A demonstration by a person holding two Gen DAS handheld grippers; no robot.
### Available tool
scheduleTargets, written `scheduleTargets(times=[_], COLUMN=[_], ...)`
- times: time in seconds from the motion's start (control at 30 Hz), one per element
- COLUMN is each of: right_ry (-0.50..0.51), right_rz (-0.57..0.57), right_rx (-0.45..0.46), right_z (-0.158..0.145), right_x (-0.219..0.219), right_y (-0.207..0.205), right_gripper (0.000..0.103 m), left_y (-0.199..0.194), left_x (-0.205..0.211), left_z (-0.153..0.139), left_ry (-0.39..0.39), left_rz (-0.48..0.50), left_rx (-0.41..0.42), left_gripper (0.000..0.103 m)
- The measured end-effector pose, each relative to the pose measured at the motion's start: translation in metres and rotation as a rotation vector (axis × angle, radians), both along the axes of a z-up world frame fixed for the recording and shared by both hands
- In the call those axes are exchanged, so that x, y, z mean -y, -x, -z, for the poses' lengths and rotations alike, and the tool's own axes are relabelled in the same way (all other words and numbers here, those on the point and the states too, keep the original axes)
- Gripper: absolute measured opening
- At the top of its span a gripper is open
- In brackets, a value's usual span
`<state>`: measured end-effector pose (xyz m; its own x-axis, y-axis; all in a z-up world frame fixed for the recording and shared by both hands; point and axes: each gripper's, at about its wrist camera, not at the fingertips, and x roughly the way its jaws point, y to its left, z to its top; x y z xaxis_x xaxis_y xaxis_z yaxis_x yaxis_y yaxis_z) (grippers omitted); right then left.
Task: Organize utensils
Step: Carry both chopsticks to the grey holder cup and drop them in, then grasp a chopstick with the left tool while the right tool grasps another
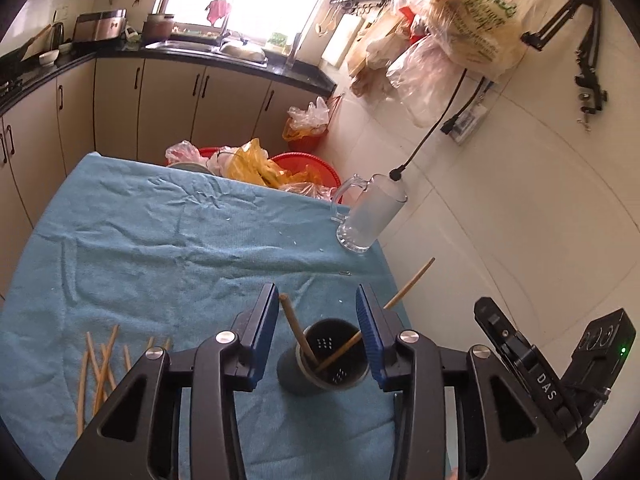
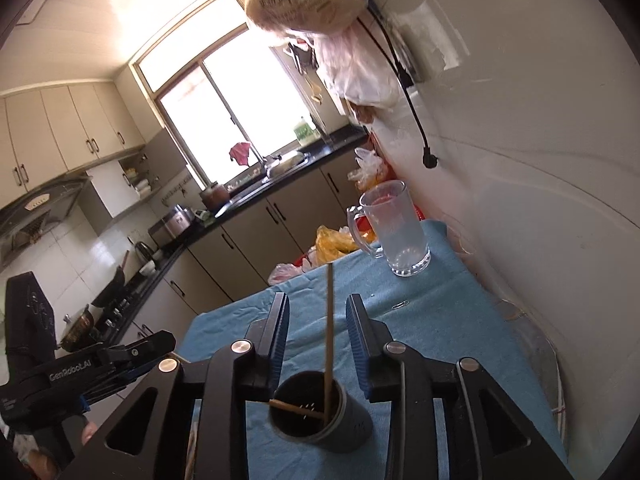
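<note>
— Where are your fingers right now?

— Both pairs hang over the dark cup [image 1: 326,356] on the blue cloth [image 1: 160,232]. My left gripper [image 1: 318,312] has its blue pads spread, one on each side of the cup's mouth, pressing on nothing. My right gripper [image 2: 318,328] is also spread, with a gap on both sides of the stick between its pads.

— And the chopsticks?

— Two chopsticks [image 1: 298,330] stand in the cup, leaning apart against its rim. From my right side, one rises nearly straight up out of the cup and the other lies low across its mouth. I grip neither.

— Anything left outside the cup?

— A loose bunch of chopsticks [image 1: 100,368] lies on the cloth, well to the left of the cup.

— What else is near?

— A glass mug [image 1: 366,216] stands beyond the cup, near the far edge of the cloth by the white wall.
</note>
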<state>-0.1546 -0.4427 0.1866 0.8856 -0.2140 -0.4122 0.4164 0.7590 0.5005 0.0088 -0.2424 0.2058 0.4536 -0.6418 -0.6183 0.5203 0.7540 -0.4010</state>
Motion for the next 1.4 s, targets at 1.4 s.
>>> scheduleTargets(times=[1.4], right_ry=[-0.013], right_rz=[-0.33], right_rx=[-0.286], right_z=[0.105], right_x=[-0.161], right_y=[0.006], right_gripper=[0.044], left_y=[-0.057], left_x=[-0.138], left_z=[0.174], left_ry=[-0.326], left_rz=[-0.118], left_rx=[-0.266], left_gripper=[0.025])
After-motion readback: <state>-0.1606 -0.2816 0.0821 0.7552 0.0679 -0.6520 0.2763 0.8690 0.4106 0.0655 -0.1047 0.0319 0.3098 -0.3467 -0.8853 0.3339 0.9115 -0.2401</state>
